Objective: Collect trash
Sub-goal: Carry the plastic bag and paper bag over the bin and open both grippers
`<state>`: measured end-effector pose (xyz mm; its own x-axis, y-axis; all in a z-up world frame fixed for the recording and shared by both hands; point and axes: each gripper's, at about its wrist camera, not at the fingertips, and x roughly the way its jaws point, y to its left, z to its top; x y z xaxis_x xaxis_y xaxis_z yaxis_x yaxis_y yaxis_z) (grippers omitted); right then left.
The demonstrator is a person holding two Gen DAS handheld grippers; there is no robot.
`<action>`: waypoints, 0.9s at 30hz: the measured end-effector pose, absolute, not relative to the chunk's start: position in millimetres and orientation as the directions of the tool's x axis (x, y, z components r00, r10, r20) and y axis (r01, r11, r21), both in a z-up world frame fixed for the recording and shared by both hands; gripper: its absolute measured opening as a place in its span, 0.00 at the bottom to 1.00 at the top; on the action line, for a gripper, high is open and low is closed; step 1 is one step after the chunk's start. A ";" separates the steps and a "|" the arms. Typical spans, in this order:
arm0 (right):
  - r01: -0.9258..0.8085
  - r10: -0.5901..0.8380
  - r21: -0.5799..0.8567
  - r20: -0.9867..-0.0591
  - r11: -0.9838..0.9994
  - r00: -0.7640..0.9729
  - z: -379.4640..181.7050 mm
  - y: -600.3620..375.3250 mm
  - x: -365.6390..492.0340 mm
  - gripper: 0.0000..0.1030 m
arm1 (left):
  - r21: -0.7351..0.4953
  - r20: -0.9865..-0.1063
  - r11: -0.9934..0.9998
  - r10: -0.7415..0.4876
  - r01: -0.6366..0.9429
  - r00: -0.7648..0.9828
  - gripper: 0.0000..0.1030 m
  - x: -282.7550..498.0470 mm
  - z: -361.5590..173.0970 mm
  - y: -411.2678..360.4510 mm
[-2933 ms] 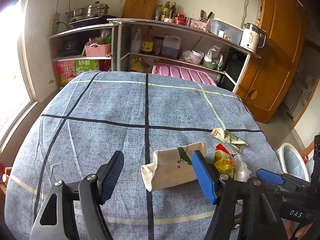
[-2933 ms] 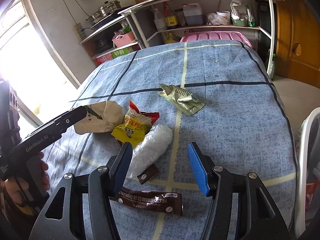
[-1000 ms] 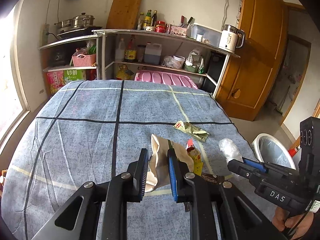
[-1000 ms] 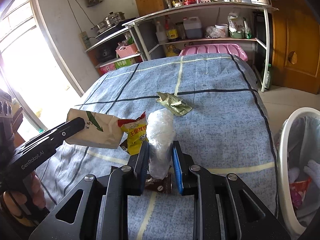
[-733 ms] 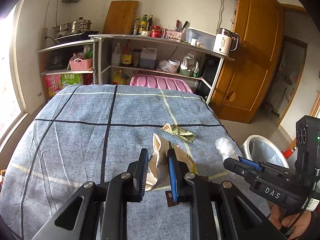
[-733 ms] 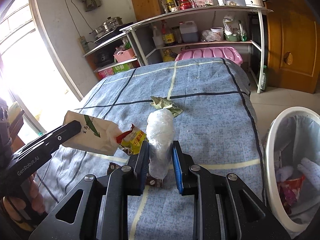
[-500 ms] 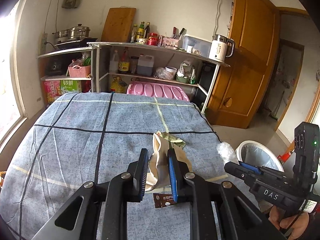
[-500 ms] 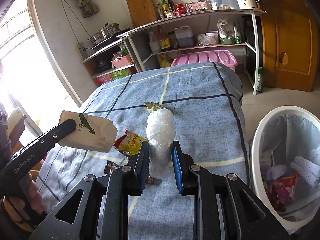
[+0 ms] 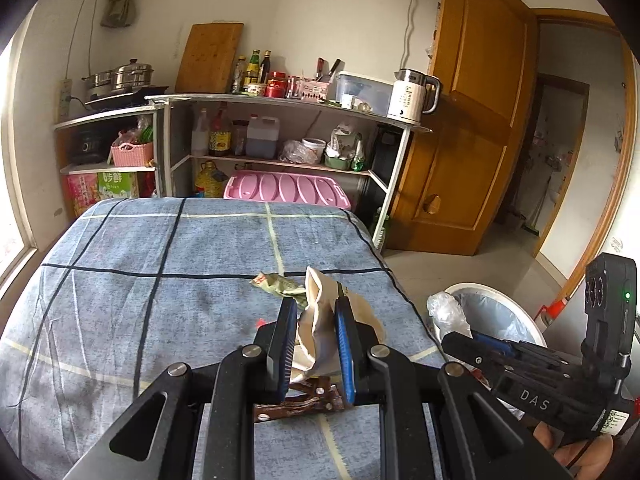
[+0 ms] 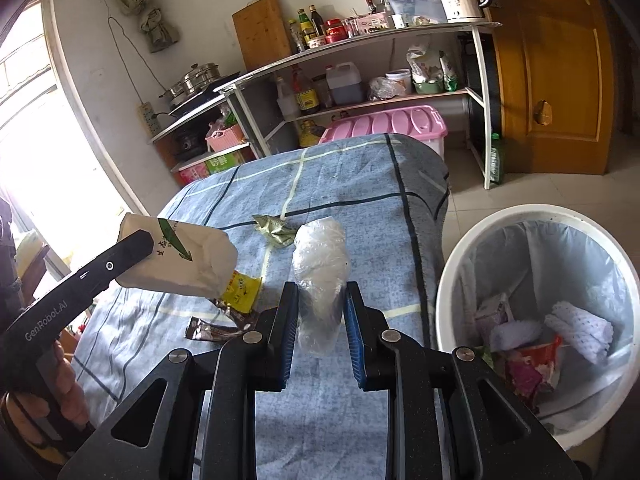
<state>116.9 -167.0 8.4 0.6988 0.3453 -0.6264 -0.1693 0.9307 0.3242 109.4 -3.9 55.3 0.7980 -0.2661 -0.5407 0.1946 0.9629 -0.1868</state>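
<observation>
Above the blue checked bedspread (image 10: 352,184), my left gripper (image 9: 316,340) angled downward, clamped on a cream paper bag (image 9: 320,320) printed with a green leaf; its body read "GenRobot.AI". My right gripper (image 10: 322,320), marked "DAS", tilted likewise, pinching a clear plastic bag (image 10: 320,264). Only the right view revealed the white bin (image 10: 452,264) interior, a yellow wrapper (image 10: 242,290) and a brown wrapper (image 10: 210,330) lying on the bedspread.
</observation>
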 end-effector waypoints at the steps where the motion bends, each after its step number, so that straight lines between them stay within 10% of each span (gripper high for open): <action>1: -0.161 0.337 0.321 -0.626 0.933 0.703 9.1 -171.5 115.2 0.23 | -0.190 -0.544 0.959 -0.280 0.210 0.791 0.19 110.2 54.1 -11.4; 27: 0.078 0.116 0.260 -0.652 0.962 0.749 8.6 -303.0 85.8 0.23 | -0.130 -0.602 0.894 -0.414 0.428 0.682 0.19 126.0 26.4 -175.1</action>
